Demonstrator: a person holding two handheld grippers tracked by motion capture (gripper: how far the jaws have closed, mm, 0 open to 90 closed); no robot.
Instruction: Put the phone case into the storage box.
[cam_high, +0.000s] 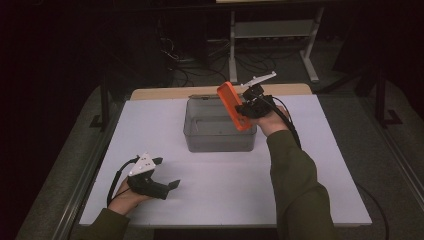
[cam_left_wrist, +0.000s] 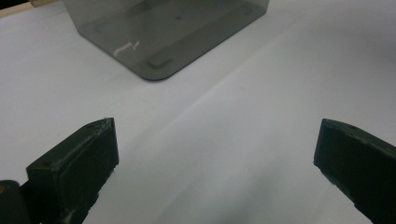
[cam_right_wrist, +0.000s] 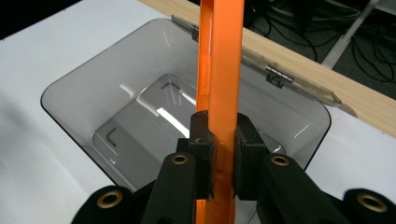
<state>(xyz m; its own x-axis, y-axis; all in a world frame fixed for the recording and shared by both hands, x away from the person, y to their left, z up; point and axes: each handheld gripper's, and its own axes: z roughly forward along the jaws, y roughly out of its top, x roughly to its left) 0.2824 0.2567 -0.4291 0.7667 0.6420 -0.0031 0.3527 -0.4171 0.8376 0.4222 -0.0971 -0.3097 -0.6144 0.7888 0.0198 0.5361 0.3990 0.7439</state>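
Observation:
My right gripper (cam_high: 245, 111) is shut on an orange phone case (cam_high: 233, 106), held tilted in the air over the right part of a clear grey plastic box (cam_high: 218, 140). In the right gripper view the orange phone case (cam_right_wrist: 223, 70) stands edge-on between the two black jaws, above the box (cam_right_wrist: 74, 116), whose inside is empty. My left gripper (cam_high: 167, 173) rests near the table's front left, open, with nothing between its jaws. In the left gripper view the box (cam_left_wrist: 163, 37) lies ahead across bare white table.
The white table (cam_high: 150, 125) has a wooden strip (cam_high: 160, 93) along its far edge. The box's hinged lid (cam_right_wrist: 299, 79) lies open toward that strip. Beyond the table are a white shelf frame (cam_high: 272, 30) and cables on a dark floor.

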